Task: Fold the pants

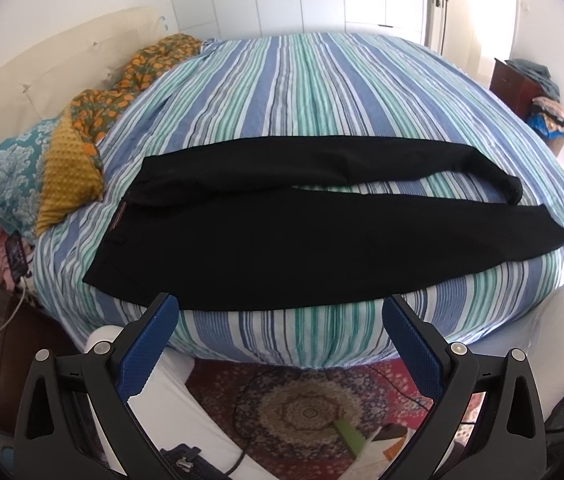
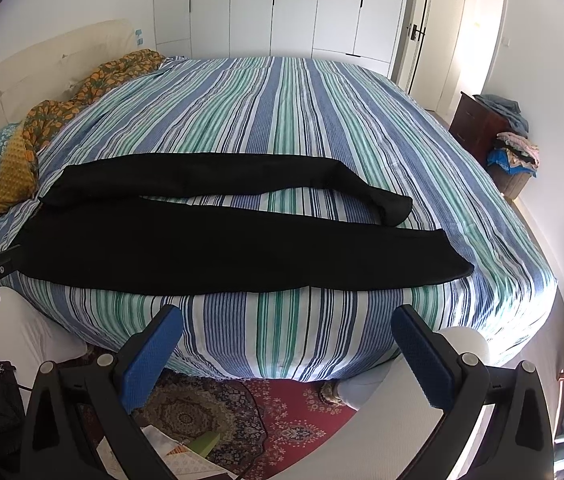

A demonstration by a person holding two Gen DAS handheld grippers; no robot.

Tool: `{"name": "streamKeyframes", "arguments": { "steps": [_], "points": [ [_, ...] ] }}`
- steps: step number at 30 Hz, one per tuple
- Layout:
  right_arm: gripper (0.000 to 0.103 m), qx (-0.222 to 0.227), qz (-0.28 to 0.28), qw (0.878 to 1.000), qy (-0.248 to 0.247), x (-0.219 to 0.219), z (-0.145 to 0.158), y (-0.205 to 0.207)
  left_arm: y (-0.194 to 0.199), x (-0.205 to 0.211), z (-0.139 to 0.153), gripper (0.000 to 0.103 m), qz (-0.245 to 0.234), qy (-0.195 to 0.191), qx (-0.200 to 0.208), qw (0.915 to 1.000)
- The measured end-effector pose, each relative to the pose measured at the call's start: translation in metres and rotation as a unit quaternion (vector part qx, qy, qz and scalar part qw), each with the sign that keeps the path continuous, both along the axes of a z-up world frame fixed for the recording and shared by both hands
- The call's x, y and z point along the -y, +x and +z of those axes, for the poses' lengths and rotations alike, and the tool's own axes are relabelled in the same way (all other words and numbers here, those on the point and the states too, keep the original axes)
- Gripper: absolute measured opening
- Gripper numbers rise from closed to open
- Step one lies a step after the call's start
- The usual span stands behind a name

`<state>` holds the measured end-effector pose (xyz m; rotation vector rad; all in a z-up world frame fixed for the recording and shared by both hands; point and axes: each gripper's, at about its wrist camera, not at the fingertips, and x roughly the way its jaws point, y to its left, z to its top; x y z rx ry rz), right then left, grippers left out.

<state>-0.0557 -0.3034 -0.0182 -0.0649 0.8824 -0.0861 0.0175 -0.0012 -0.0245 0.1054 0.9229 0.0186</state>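
Black pants: spread flat ahead of my left tongs and right tongs, both agape, empty, ready for folding.

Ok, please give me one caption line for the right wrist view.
Open right gripper hovers before black pants spread flat, legs apart, on a striped bed.
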Motion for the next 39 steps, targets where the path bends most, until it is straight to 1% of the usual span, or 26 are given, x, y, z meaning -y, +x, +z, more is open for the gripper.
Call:
{"name": "streamKeyframes", "arguments": {
  "steps": [39],
  "points": [
    [0.103,-0.004,0.002,1.0,0.0,-0.0035,-0.0031,0.0013,-0.0004,0.0043,-0.0002,0.102,-0.003,0.006,-0.001,1.0]
  ]
}}
